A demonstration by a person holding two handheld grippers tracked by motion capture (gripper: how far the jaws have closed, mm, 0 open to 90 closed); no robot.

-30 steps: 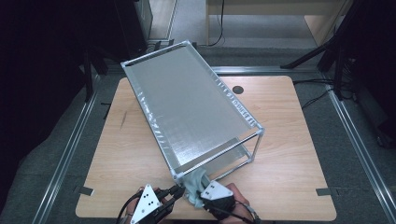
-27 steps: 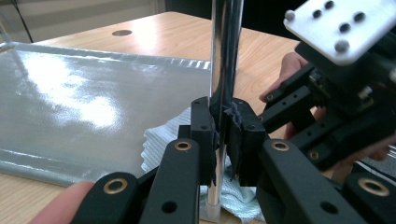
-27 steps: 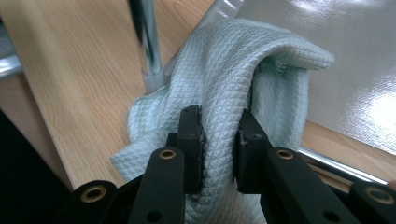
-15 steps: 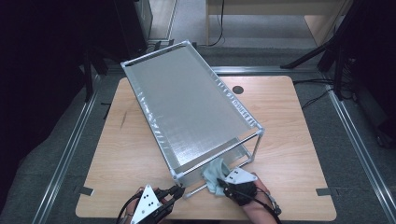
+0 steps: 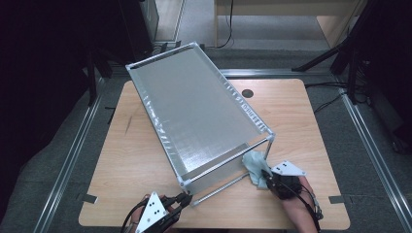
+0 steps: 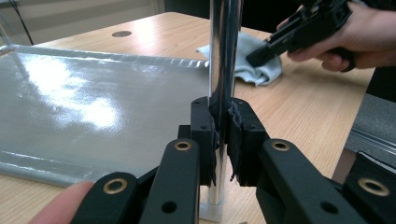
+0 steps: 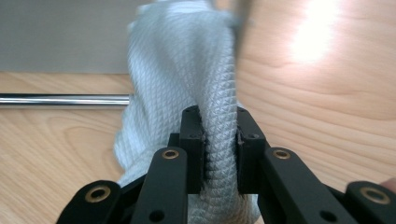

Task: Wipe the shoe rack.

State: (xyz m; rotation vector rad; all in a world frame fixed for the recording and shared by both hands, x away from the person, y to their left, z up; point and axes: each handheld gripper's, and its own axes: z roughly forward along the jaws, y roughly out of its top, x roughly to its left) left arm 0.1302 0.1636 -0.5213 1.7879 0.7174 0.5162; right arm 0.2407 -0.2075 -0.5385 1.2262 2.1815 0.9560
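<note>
A chrome-framed rack [image 5: 194,107] with a silvery grey sheet [image 6: 93,102] stands slantwise on the wooden table [image 5: 301,121]. At its near left corner my left gripper [image 5: 184,198] [image 6: 223,135] is shut on a chrome post [image 6: 224,56]. My right gripper [image 5: 265,174] [image 7: 219,140] is shut on a bunched pale blue cloth [image 5: 252,162] [image 7: 187,60] at the rack's near right corner, with the cloth lying on the table against the frame. In the left gripper view the cloth [image 6: 252,70] lies beyond the post under the other hand. A chrome bar [image 7: 60,99] runs past the cloth.
A round dark hole [image 5: 248,93] sits in the table behind the rack. Metal floor rails [image 5: 73,155] run along both sides of the table. Dark stands [image 5: 350,53] and a cable are at the back right. Bare wood lies right of the rack.
My right gripper has slid to the right along the rack's near edge with the cloth, reaching the right corner. The left gripper has stayed on the post.
</note>
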